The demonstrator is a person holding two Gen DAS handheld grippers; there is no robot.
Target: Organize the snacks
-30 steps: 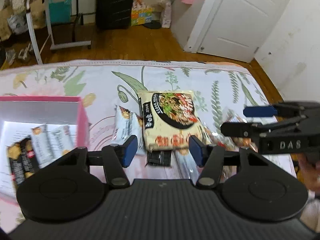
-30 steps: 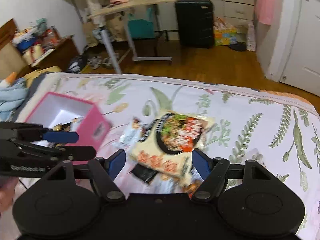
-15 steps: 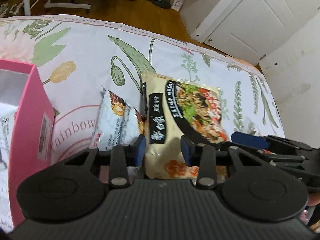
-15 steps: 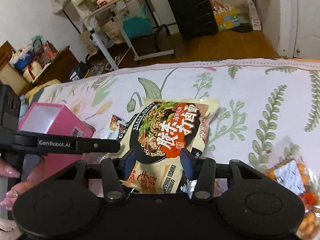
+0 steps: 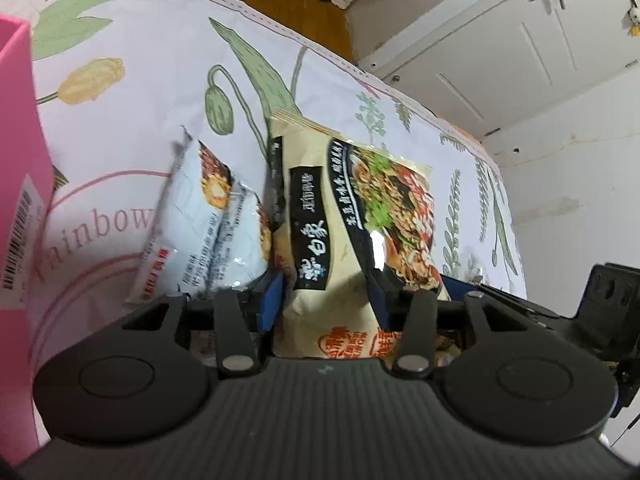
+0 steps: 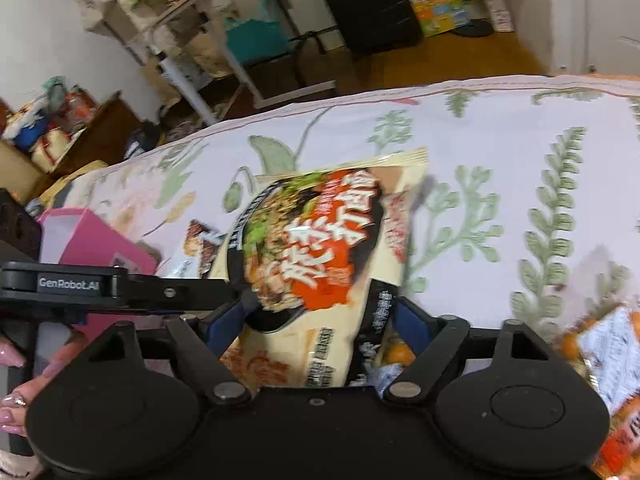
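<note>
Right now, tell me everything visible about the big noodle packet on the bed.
The noodle packet is a glossy cream plastic pouch with crimped ends, printed with a black bowl of noodles, red lettering and a black label strip. It lies tilted on the floral bedspread, propped over other snacks, its edge beside the white snack packs. Its near end sits between the blue fingers of both the left gripper and the right gripper; whether they pinch it is unclear.
</note>
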